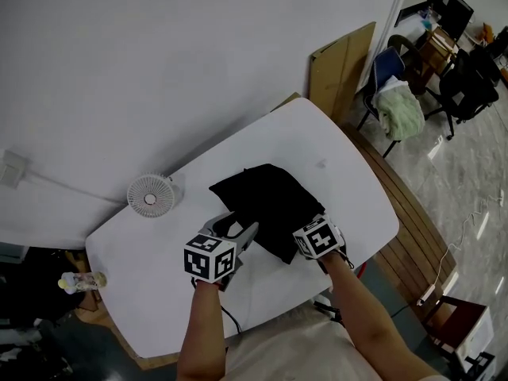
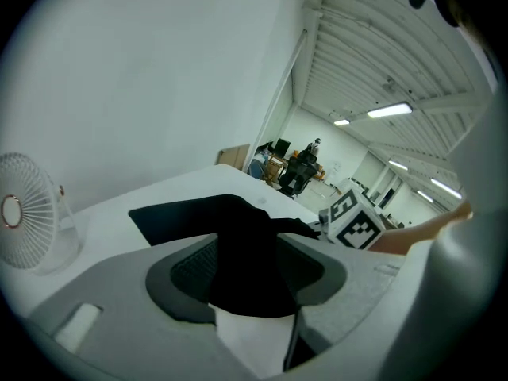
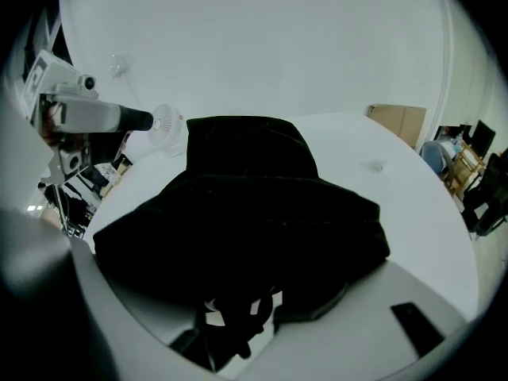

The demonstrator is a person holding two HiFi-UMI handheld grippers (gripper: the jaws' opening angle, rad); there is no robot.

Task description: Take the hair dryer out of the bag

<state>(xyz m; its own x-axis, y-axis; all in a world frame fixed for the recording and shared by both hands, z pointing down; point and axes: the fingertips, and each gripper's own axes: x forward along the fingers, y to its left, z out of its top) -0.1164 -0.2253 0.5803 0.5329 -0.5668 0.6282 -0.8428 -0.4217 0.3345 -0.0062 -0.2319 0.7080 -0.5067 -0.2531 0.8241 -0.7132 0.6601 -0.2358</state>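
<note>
Left gripper (image 1: 236,230) and right gripper (image 1: 308,230) at a black bag (image 1: 270,197) on a white table (image 1: 333,157).
Table bears the bag at its middle, contents hidden. Left jaws are spread, bag fabric loose between them. Right jaws are spread around the bag's near corner. White fan (image 1: 150,195) stands far left. Drawcord (image 3: 238,324) dangles in the right gap.

Bag (image 1: 270,201) matt black cloth; table (image 1: 349,189) smooth white (slightly glossy).
</note>
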